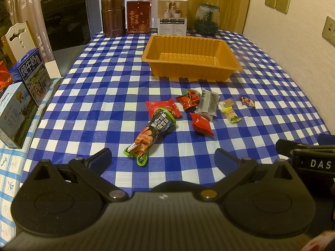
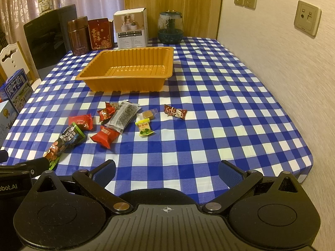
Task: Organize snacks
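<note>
An empty orange plastic tray [image 1: 230, 48] [image 2: 88, 74] stands on the blue-checked table. In front of it lie several snack packets: a long dark packet with green ends [image 1: 152, 131] [image 2: 67, 141], red wrappers [image 1: 202, 123] [image 2: 104, 135], a clear grey packet [image 1: 207, 103] [image 2: 123, 116], a yellow-green candy [image 1: 231, 116] [image 2: 144, 127] and a small dark red candy [image 1: 247, 101] [image 2: 175, 111]. My left gripper [image 1: 162, 156] is open, just short of the long packet's near end. My right gripper [image 2: 166, 170] is open over bare cloth, to the right of the snacks.
At the table's far edge stand a brown canister [image 1: 113, 16], a red box [image 1: 138, 16], a white box [image 1: 172, 15] and a glass jar [image 1: 207, 19]. Milk cartons [image 1: 31, 75] sit at the left. A wall with sockets [image 2: 307, 17] runs along the right.
</note>
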### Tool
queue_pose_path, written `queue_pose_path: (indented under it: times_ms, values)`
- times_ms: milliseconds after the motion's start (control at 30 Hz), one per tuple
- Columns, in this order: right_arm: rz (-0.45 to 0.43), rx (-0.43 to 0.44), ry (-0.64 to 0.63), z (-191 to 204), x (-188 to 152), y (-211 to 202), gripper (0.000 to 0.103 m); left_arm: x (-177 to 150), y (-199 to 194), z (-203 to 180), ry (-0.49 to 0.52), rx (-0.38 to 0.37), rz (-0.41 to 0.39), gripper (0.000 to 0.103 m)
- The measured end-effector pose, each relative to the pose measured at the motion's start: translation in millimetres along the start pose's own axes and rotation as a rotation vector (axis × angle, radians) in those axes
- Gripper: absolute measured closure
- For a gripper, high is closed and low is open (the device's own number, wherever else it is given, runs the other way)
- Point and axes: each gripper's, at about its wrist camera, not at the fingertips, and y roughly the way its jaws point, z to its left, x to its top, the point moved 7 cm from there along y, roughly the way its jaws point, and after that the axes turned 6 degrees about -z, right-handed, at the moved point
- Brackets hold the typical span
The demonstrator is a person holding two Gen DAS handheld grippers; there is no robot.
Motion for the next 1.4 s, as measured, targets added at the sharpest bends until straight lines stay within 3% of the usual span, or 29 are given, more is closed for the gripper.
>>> queue_pose_path:
  times_ms: [633, 1067, 1400]
  values:
    - [-0.001, 0.002, 0.017, -1.5, -0.2, 1.0, 0.000, -1.0, 1.5, -1.4, -0.012, -0.005, 0.004, 0.000]
    - [0.022, 0.045, 0.078, -2.7, 3.6, 2.3, 0.000, 6.4, 2.2, 1.3, -0.064, -0.063, 0.028, 0.000]
    - [-0.040, 0.044, 0.040, -20.3, 29.1, 9.2, 0.000, 34.8, 24.7, 34.9, -0.039, -0.066, -0.017, 0.000]
